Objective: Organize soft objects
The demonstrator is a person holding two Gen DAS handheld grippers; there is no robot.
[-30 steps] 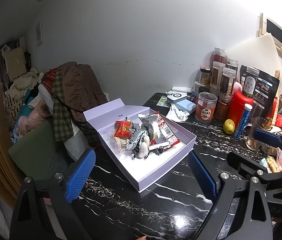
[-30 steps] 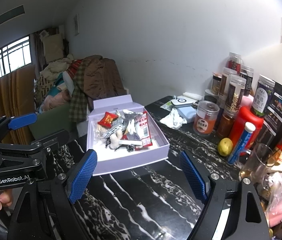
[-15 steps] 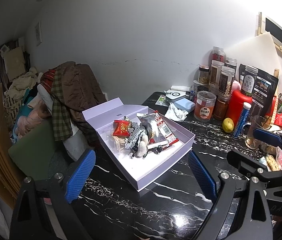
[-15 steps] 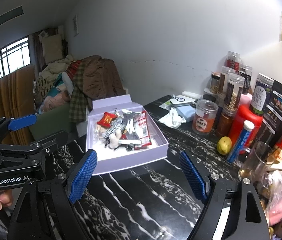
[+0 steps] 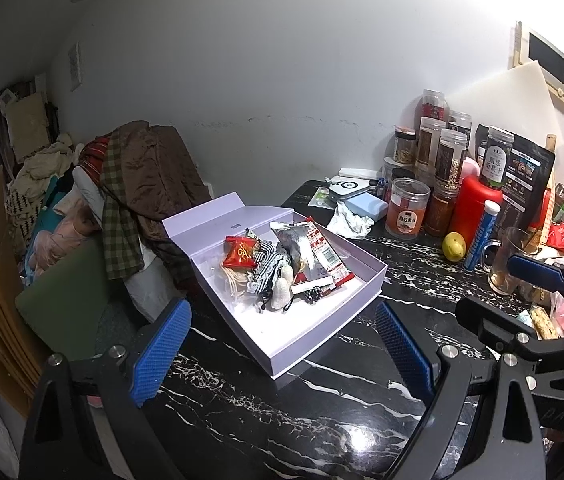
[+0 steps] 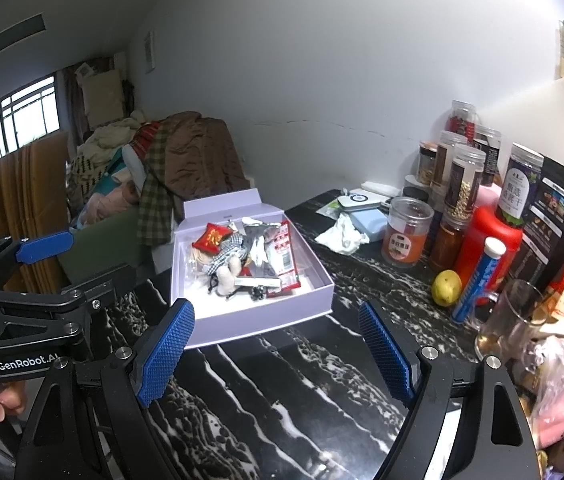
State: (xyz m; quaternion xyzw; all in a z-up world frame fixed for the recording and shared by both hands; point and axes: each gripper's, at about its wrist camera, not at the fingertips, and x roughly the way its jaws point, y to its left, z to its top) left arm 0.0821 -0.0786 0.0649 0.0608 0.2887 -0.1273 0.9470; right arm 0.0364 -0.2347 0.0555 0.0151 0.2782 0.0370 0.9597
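Observation:
An open lilac box [image 5: 322, 332] [image 6: 265, 320] stands on the black marble table. It holds a red snack packet [image 5: 239, 256] [image 6: 211, 237], a black-and-white checked cloth [image 5: 267, 266] [image 6: 223, 254], a white plush piece [image 5: 279, 294] [image 6: 226, 276], a silver pouch [image 5: 296, 246] and a red-white packet [image 6: 285, 256]. My left gripper [image 5: 282, 354] is open and empty, just short of the box's near corner. My right gripper [image 6: 277, 354] is open and empty, short of the box's near wall.
Jars [image 5: 408, 214], a red bottle [image 6: 490, 236], a lemon [image 5: 454, 246], a blue tube [image 6: 476, 280], a glass mug [image 6: 510, 320] and bags crowd the table's right side. A crumpled tissue [image 5: 350, 222] lies behind the box. Clothes [image 5: 137, 184] pile up left of the table.
Both grippers have drifted slightly; the box sits a little closer in both views. Both stay open and empty.

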